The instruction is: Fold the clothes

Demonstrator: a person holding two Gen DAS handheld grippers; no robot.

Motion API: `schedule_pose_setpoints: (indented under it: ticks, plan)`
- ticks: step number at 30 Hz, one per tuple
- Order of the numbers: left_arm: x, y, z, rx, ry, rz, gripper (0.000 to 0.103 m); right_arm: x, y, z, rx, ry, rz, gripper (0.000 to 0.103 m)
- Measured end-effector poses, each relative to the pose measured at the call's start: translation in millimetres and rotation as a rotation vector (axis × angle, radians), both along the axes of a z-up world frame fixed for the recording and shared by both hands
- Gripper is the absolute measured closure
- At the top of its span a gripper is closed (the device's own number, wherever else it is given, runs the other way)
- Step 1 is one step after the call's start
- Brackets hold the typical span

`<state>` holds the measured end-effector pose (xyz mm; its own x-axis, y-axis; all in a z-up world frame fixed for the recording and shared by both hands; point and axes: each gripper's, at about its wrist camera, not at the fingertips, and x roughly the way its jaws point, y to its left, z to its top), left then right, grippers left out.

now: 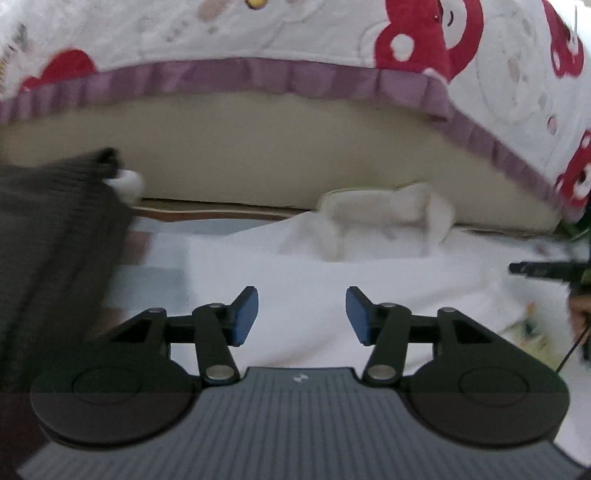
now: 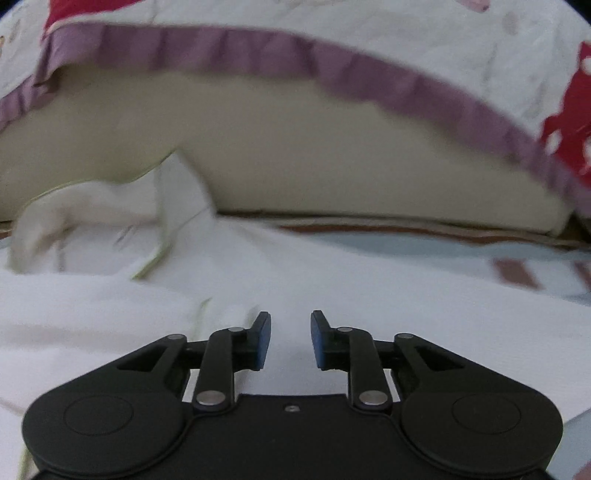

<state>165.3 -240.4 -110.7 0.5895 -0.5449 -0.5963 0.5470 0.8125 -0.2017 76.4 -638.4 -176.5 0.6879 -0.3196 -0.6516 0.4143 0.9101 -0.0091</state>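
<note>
A white garment (image 1: 332,280) lies spread on a checked surface, with a crumpled, bunched part (image 1: 384,218) at its far edge. My left gripper (image 1: 302,314) hovers over the flat white cloth, open, with nothing between its blue pads. In the right wrist view the same white garment (image 2: 110,302) fills the foreground, its bunched part (image 2: 92,214) at the far left. My right gripper (image 2: 290,338) is over the cloth with its jaws apart and nothing between them. A dark grey ribbed knit garment (image 1: 48,258) hangs at the left.
A beige mattress side (image 1: 277,147) rises just behind the garment, topped by a white and red cartoon cover (image 1: 295,33) with a purple frill. The pale checked surface (image 2: 517,269) shows at the right. A black tool part (image 1: 535,269) pokes in at the right edge.
</note>
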Motion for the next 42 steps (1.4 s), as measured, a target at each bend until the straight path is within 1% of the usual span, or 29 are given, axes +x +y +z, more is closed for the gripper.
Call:
schedule_pose_setpoints:
  ticks: [1, 3, 4, 6, 8, 10, 12, 13, 14, 15, 16, 17, 18, 19, 20, 21, 22, 23, 24, 26, 27, 28, 31, 32, 33, 35, 37, 40, 42]
  plan:
    - [11.5, -11.1, -1.5, -0.009, 0.051, -0.012, 0.05, -2.7, -3.6, 3.8, -0.005, -0.016, -0.024, 0.07]
    - [40.2, -37.5, -8.3, -0.009, 0.128, -0.031, 0.05, -9.0, -10.0, 9.3, 0.085, -0.088, 0.002, 0.07]
    - [54.0, -49.5, -13.0, 0.006, 0.142, -0.022, 0.05, -10.0, -10.5, 10.2, 0.133, -0.115, 0.034, 0.07]
    - [78.3, -72.4, -21.9, 0.035, 0.177, -0.012, 0.05, -7.6, -4.7, 9.9, 0.179, -0.135, 0.093, 0.07]
    - [97.4, -92.3, -30.6, 0.051, 0.214, -0.024, 0.05, -4.1, 7.1, 8.7, 0.169, -0.141, 0.165, 0.07]
    - [111.5, -108.6, -34.4, 0.05, 0.224, -0.027, 0.05, 0.1, 14.5, 6.0, 0.159, -0.138, 0.215, 0.07]
    - [122.9, -124.6, -37.0, 0.063, 0.243, -0.042, 0.05, 2.2, 17.1, 3.5, 0.177, -0.139, 0.236, 0.07]
    - [129.5, -132.2, -39.4, 0.08, 0.256, -0.042, 0.054, 3.2, 18.3, 2.2, 0.187, -0.139, 0.247, 0.07]
    - [135.5, -138.4, -42.2, 0.093, 0.269, -0.03, 0.054, 4.1, 17.3, 0.3, 0.199, -0.14, 0.247, 0.07]
    - [141.3, -144.7, -44.7, 0.107, 0.279, -0.021, 0.057, 5.1, 16.3, -1.5, 0.212, -0.141, 0.247, 0.07]
    - [145.5, -151.0, -45.2, 0.13, 0.272, -0.03, 0.079, 6.0, 15.2, -3.4, 0.224, -0.142, 0.247, 0.07]
    - [149.7, -157.4, -45.7, 0.153, 0.266, -0.039, 0.095, 8.0, 14.4, -5.9, 0.231, -0.144, 0.244, 0.07]
    - [153.8, -163.5, -45.6, 0.172, 0.257, -0.045, 0.099, 10.0, 13.5, -8.4, 0.238, -0.147, 0.241, 0.07]
    - [157.5, -167.7, -41.9, 0.173, 0.235, -0.043, 0.099, 10.3, 11.3, -10.5, 0.247, -0.149, 0.234, 0.07]
    - [162.7, -169.9, -36.6, 0.145, 0.224, -0.037, 0.099, 10.6, 9.0, -12.6, 0.256, -0.151, 0.227, 0.07]
    - [168.5, -168.0, -31.5, 0.086, 0.229, -0.015, 0.099, 10.1, 7.2, -14.0, 0.265, -0.152, 0.217, 0.07]
    - [174.4, -165.5, -26.8, 0.019, 0.239, 0.009, 0.099, 10.4, 5.3, -15.1, 0.278, -0.15, 0.21, 0.07]
    - [181.0, -159.6, -24.9, -0.082, 0.269, 0.042, 0.099, 10.8, 3.5, -16.1, 0.291, -0.149, 0.203, 0.07]
    - [185.1, -156.0, -26.8, -0.144, 0.3, 0.069, 0.098, 12.2, 3.2, -17.5, 0.299, -0.149, 0.203, 0.07]
    - [190.4, -152.7, -38.0, -0.22, 0.362, 0.128, 0.096, 12.6, 3.5, -18.9, 0.305, -0.148, 0.203, 0.07]
    - [189.7, -151.9, -44.6, -0.25, 0.378, 0.135, 0.089, 13.0, 4.0, -19.3, 0.307, -0.145, 0.208, 0.07]
    - [186.9, -151.0, -49.1, -0.269, 0.384, 0.135, 0.073, 13.3, 4.6, -19.7, 0.308, -0.144, 0.213, 0.07]
    - [177.9, -148.7, -61.8, -0.321, 0.396, 0.136, 0.039, 13.6, 4.7, -21.9, 0.321, -0.14, 0.219, 0.07]
    - [172.8, -150.0, -61.5, -0.296, 0.381, 0.135, 0.034, 13.6, 4.5, -22.9, 0.328, -0.138, 0.221, 0.07]
    - [167.8, -153.2, -60.2, -0.246, 0.368, 0.131, 0.026, 13.6, 4.2, -23.8, 0.334, -0.136, 0.222, 0.07]
    - [157.6, -160.7, -55.9, -0.145, 0.335, 0.117, 0.026, 16.1, 2.5, -27.7, 0.353, -0.125, 0.214, 0.07]
    - [142.9, -164.5, -47.4, -0.114, 0.282, 0.076, 0.026, 17.1, 0.9, -30.7, 0.366, -0.118, 0.205, 0.07]
    - [114.1, -168.5, -30.1, -0.149, 0.193, 0.011, 0.026, 16.7, -0.7, -33.3, 0.376, -0.116, 0.194, 0.071]
    - [107.8, -176.5, -24.9, -0.176, 0.189, -0.051, 0.026, 16.0, -0.9, -31.4, 0.361, -0.105, 0.183, 0.071]
